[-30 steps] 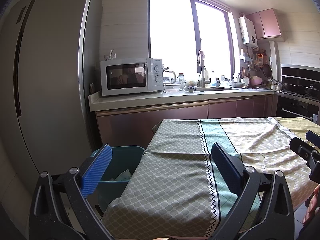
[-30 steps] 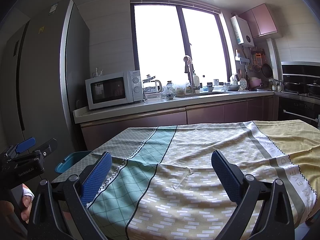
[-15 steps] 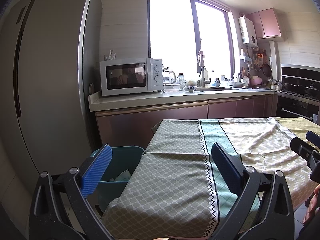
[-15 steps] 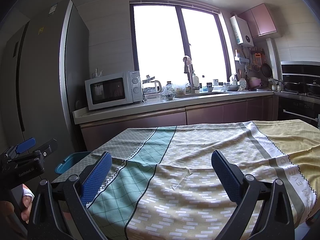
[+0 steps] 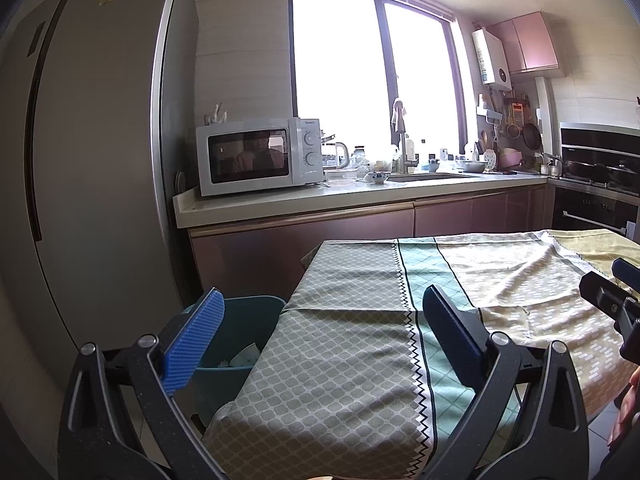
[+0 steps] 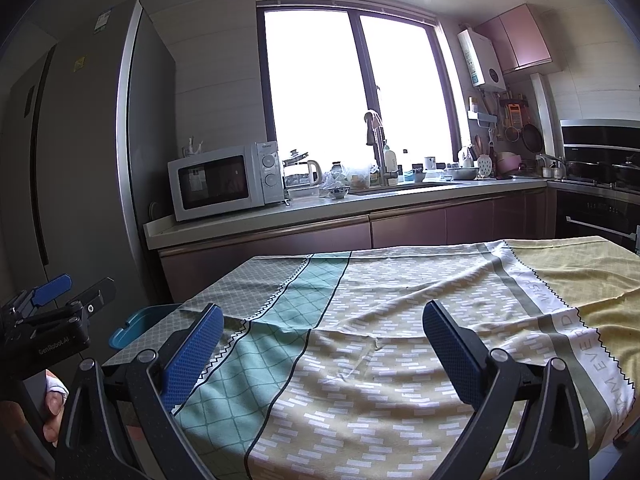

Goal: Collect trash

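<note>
Both your left gripper (image 5: 320, 338) and right gripper (image 6: 322, 344) have fingers spread apart, holding nothing. The teal trash bin (image 5: 244, 332), paper inside, stands off the desk's (image 5: 348, 344) left edge, nearer your left gripper; no loose trash shows.

Both tongs are held level and side by side, the left tongs (image 5: 320, 340) and right tongs (image 6: 322, 354) each with their 2 blue-padded fingers spread wide apart and gripping nothing.
</note>
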Demonstrator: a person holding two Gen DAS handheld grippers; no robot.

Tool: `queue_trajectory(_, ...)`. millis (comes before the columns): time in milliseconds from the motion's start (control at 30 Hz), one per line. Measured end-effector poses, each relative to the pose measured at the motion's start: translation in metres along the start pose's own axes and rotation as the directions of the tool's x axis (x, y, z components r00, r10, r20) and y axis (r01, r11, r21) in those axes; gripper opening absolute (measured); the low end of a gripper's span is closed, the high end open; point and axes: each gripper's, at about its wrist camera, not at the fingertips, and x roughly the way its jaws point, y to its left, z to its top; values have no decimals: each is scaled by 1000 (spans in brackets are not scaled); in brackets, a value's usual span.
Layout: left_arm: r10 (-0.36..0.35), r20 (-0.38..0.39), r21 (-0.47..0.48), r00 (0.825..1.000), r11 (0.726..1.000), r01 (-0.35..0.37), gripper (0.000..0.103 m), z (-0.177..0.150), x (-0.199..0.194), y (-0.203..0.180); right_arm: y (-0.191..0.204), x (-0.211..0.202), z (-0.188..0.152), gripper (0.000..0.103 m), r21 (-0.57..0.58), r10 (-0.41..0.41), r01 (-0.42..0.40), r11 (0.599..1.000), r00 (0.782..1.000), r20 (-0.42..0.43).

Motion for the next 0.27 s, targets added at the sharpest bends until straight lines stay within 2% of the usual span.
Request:
queue_trajectory(133, -37, -62, 15, 997, 999, 38, 98, 1, 16, -10, -4, 3, 0, 97, 6, -3, 3, 1000, 1000, -14)
queue_trajectory(267, -87, -159, 30, 983, 995, 93, 98, 3, 51, -25, -21, 13, 2, 97, 17, -34, 35, 999, 998, -56)
